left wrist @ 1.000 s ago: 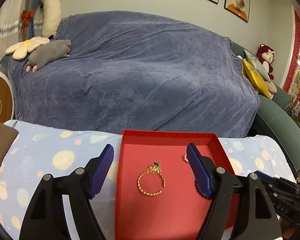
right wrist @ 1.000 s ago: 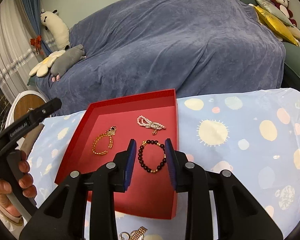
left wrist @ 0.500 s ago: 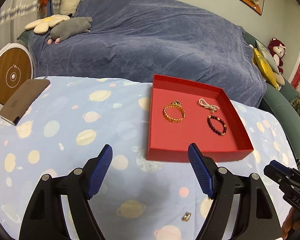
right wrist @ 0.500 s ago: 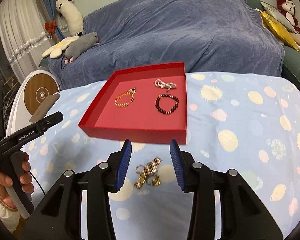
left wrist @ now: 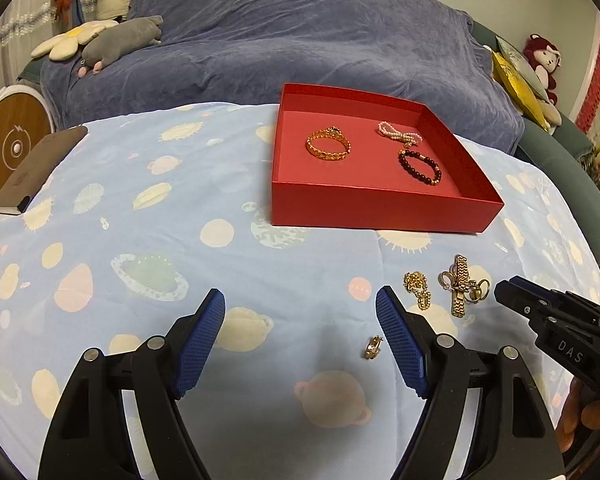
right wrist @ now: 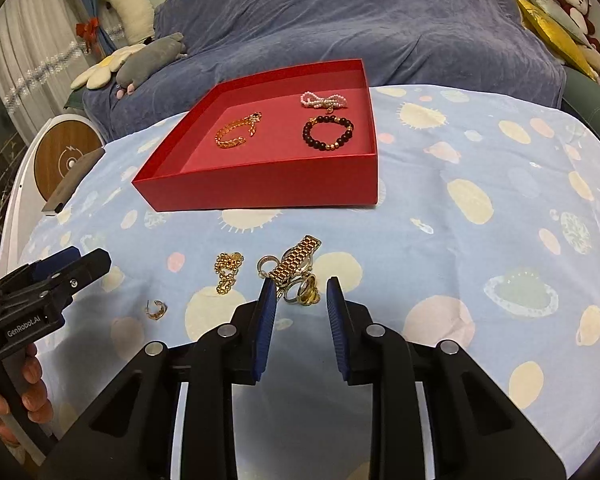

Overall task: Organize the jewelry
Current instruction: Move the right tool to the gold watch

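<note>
A red tray [left wrist: 380, 210] [right wrist: 260, 188] sits on the blue space-print cloth and holds a gold bracelet [left wrist: 327, 146] [right wrist: 236, 133], a pearl bracelet [left wrist: 398, 133] [right wrist: 323, 100] and a dark bead bracelet [left wrist: 420, 166] [right wrist: 327, 133]. In front of it on the cloth lie a gold watch band with rings [left wrist: 460, 288] [right wrist: 296, 268], a gold chain [left wrist: 418, 286] [right wrist: 227, 266] and a small gold ring [left wrist: 373, 347] [right wrist: 156, 309]. My left gripper [left wrist: 300, 320] is open and empty, the small ring by its right finger. My right gripper [right wrist: 300, 296] is open and empty, just before the rings.
A brown notebook [left wrist: 40, 166] lies at the cloth's left edge beside a round white and wood device [left wrist: 14, 146]. A sofa under a blue cover [left wrist: 300, 40] stands behind the table with plush toys and cushions.
Both grippers have pulled back from over the tray toward the near side. The loose jewelry on the cloth has come into view in front of them.
</note>
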Available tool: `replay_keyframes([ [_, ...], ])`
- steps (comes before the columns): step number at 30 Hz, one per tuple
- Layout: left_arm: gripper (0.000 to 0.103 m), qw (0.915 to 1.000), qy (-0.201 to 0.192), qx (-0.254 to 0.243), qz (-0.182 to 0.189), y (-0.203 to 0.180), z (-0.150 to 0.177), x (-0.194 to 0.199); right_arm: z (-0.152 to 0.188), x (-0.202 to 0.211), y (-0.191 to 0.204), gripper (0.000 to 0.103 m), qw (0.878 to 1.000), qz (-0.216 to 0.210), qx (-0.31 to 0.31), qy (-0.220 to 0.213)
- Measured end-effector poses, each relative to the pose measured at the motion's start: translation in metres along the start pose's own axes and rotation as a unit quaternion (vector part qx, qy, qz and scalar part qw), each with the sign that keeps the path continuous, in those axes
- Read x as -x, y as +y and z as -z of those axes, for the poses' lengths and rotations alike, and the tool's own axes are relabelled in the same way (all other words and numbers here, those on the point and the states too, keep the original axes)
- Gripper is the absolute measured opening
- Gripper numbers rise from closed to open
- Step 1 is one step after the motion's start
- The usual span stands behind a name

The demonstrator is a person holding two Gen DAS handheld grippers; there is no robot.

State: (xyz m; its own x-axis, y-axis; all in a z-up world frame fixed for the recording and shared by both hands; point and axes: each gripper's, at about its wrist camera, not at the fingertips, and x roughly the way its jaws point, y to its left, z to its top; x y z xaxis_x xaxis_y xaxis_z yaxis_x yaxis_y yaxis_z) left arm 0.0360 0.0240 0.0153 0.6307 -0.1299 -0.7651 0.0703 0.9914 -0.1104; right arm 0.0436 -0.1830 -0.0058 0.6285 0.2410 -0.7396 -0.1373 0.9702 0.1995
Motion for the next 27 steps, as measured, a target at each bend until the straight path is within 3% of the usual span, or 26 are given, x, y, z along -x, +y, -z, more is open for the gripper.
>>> replay_keyframes([
  [6, 0.075, 0.9999, 0.007, 0.013, 0.006, 0.005, -0.002, -0.003, 0.002, -0.016, 0.017, 0.025, 0.999, -0.024, 0.013, 0.021],
  [14, 0.075, 0.9998, 0.010, 0.011, 0.014, 0.005, -0.001, -0.004, -0.004, -0.035, 0.017, 0.017, 1.000, 0.003, 0.005, 0.025],
  [27, 0.075, 0.9997, 0.015, 0.010, 0.019, -0.001, 0.001, -0.006, -0.005, -0.047, 0.010, 0.017, 1.000, 0.010, 0.000, 0.027],
])
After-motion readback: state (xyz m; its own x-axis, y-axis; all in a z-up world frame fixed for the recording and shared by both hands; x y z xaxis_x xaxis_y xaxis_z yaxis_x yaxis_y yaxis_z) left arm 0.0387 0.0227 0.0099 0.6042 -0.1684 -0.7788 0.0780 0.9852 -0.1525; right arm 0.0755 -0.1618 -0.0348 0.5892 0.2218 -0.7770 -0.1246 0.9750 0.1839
